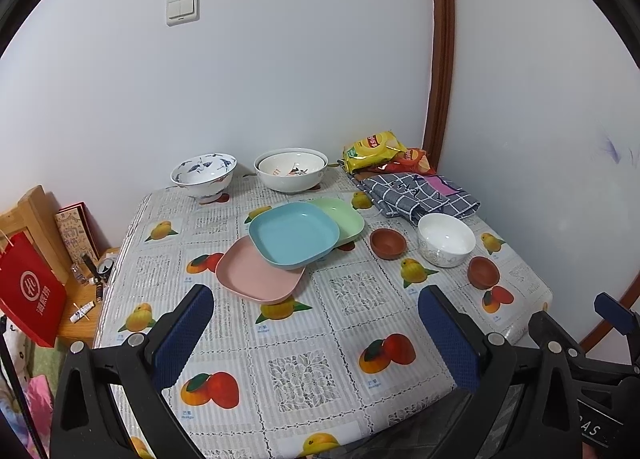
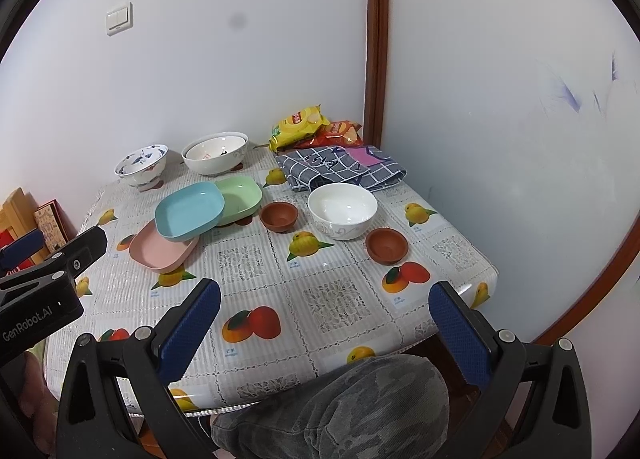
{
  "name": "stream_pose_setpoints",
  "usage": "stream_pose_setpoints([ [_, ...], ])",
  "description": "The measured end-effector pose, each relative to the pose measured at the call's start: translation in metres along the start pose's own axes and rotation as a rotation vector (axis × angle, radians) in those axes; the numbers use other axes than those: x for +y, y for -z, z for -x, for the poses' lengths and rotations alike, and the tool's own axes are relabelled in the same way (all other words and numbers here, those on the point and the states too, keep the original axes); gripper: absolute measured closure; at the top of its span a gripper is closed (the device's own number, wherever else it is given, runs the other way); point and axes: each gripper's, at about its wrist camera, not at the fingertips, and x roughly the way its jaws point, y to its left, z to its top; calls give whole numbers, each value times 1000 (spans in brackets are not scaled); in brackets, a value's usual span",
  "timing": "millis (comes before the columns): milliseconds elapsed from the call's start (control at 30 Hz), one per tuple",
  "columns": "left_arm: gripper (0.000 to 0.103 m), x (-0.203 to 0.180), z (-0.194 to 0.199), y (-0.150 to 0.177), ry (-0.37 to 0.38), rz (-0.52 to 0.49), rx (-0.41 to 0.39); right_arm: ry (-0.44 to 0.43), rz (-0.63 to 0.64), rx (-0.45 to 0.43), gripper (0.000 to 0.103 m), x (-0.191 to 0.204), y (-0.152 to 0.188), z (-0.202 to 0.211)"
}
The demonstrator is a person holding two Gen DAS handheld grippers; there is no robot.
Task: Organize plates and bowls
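You're at the start: both hand-held grippers, left (image 1: 316,323) & right (image 2: 326,317), hang wide apart, holding nothing, over the table (image 1: 304,343). Plates (image 1: 294,235) overlap mid-table; bowls (image 2: 342,211) scattered. Probably next: approach the blue plate's rim.

We see a table (image 1: 304,339) under a fruit-print cloth, where a blue plate (image 1: 294,235) overlaps a pink plate (image 1: 260,275) and green plate (image 1: 344,219), two patterned bowls (image 1: 204,175) stand behind the blue plate, and brown cups (image 1: 387,243) flank a white bowl (image 1: 446,239) to its right.
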Motion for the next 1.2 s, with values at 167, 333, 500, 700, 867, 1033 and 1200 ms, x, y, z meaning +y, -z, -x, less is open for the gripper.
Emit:
stream_pose_setpoints([
  [167,0,0,0,2,-1,0,1,1,-8,2,1,-2,0,0],
  [333,0,0,-3,4,-6,1,9,1,-18,7,1,-5,0,-3],
  [500,0,0,-8,3,-4,6,14,6,-16,2,1,-5,0,-4],
  [700,0,-2,-13,-2,1,8,17,11,-20,-3,1,-5,-1,-6],
  [867,0,-2,-12,-4,-7,6,12,4,-27,-15,1,-5,-3,-3],
  [1033,0,1,-12,-5,-13,18,9,-13,-31,-26,1,-4,-3,0],
  [1200,0,0,-12,-6,-23,14,1,-19,-47,-9,1,-5,-3,-1],
])
